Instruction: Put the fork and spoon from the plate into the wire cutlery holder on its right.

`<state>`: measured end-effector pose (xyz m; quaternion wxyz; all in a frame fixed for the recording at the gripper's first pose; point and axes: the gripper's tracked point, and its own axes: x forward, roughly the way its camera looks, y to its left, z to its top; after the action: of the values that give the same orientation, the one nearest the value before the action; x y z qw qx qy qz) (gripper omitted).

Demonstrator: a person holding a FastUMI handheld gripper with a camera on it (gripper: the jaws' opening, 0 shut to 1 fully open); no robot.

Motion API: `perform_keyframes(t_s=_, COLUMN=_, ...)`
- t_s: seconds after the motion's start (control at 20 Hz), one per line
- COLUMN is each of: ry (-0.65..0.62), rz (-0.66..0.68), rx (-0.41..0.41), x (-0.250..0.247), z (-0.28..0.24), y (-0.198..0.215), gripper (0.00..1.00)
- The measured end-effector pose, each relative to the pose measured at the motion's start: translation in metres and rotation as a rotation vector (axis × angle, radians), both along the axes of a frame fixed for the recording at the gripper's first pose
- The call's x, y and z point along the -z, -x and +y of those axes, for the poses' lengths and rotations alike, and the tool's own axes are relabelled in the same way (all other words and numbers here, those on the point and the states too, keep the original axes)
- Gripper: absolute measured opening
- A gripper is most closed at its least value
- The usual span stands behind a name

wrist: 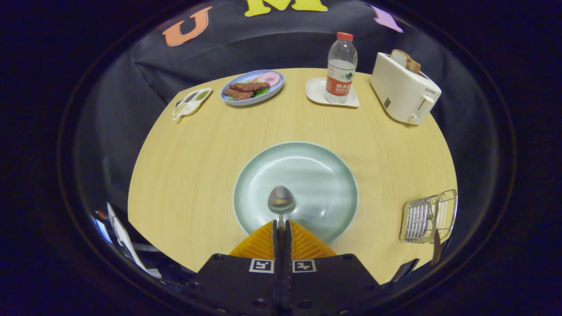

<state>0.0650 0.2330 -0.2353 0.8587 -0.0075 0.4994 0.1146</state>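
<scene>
The gripper (281, 226) sits low at the near edge of the round wooden table (184, 175), pointing straight ahead over the near rim of the pale green plate (325, 175). Its two fingers (263, 243) are brought together with only a thin slit between them, and they are clamped on the handle of the spoon (281, 202) — the handle runs into the slit and the bowl of the spoon stands out just ahead of the fingertips, above the plate's inner surface. Whether the spoon's bowl touches the plate or hangs just over it cannot be told.

The wire cutlery holder (428, 217) stands to the right of the plate, near the table's right edge and well apart from the gripper. A dark handle-like piece (436, 248) hangs at its near side — whether this is the fork cannot be told.

On the far side of the table, from left to right, are a small white dish (191, 102), a blue plate of food (253, 87), a water bottle (341, 68) standing upright on a white square tray (317, 90), and a white toaster (404, 90) with bread (406, 60) in its slot.
</scene>
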Motion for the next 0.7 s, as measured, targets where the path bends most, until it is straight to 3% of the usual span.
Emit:
perform_keyframes(t_s=0.4, ry=-0.056, rz=0.032, rx=-0.009, x=-0.063, z=-0.046, y=0.010, gripper=0.00)
perform_keyframes(t_s=0.7, ry=-0.067, rz=0.000, rx=0.042, x=-0.128, z=-0.129, y=0.025, gripper=0.00)
